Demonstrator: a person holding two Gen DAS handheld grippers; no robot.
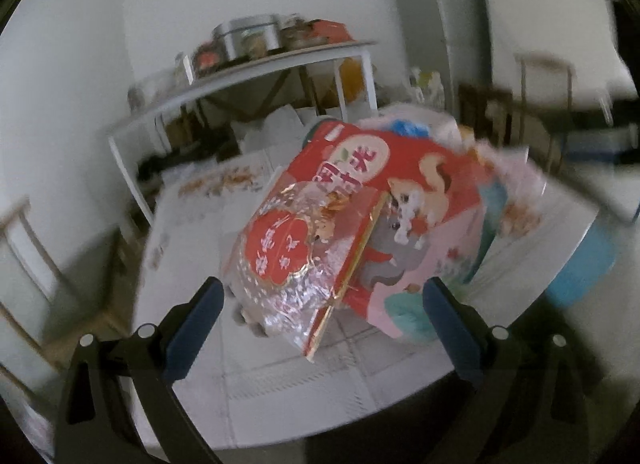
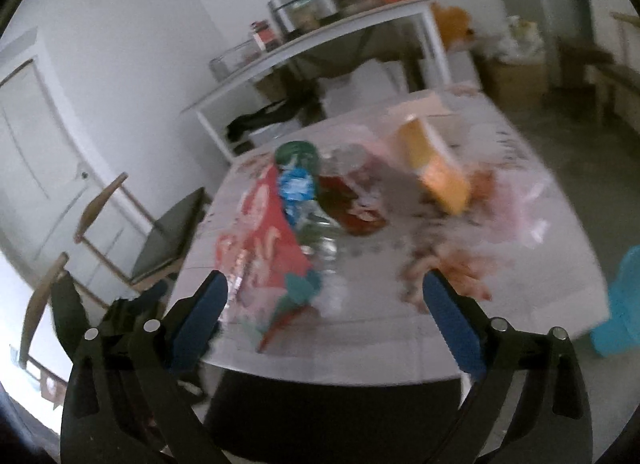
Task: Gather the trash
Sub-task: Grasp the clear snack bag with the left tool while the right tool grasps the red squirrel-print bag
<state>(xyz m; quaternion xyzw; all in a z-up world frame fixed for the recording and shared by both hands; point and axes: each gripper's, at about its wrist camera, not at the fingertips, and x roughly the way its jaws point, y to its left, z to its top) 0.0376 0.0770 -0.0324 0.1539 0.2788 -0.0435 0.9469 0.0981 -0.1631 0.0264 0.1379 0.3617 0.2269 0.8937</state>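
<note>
A heap of trash lies on a white tiled table [image 1: 280,384]. In the left wrist view a clear crinkled bag with a red label [image 1: 288,264] leans on a red and pink carton with a squirrel picture [image 1: 408,216]. My left gripper [image 1: 324,296] is open just short of them, nothing between its fingers. In the right wrist view the red carton [image 2: 272,240], a blue-labelled bottle [image 2: 298,188], a dark red packet [image 2: 352,200], an orange pack [image 2: 436,168] and scattered crumbs [image 2: 448,264] are blurred. My right gripper [image 2: 326,292] is open above the table's near edge.
A blue bin [image 2: 620,304] stands on the floor right of the table, also seen as blue bin [image 1: 580,260]. A white shelf table [image 2: 320,44] with a metal pot stands behind. Wooden chairs [image 2: 132,232] sit at the left. A dark chair back [image 2: 332,416] is below the table edge.
</note>
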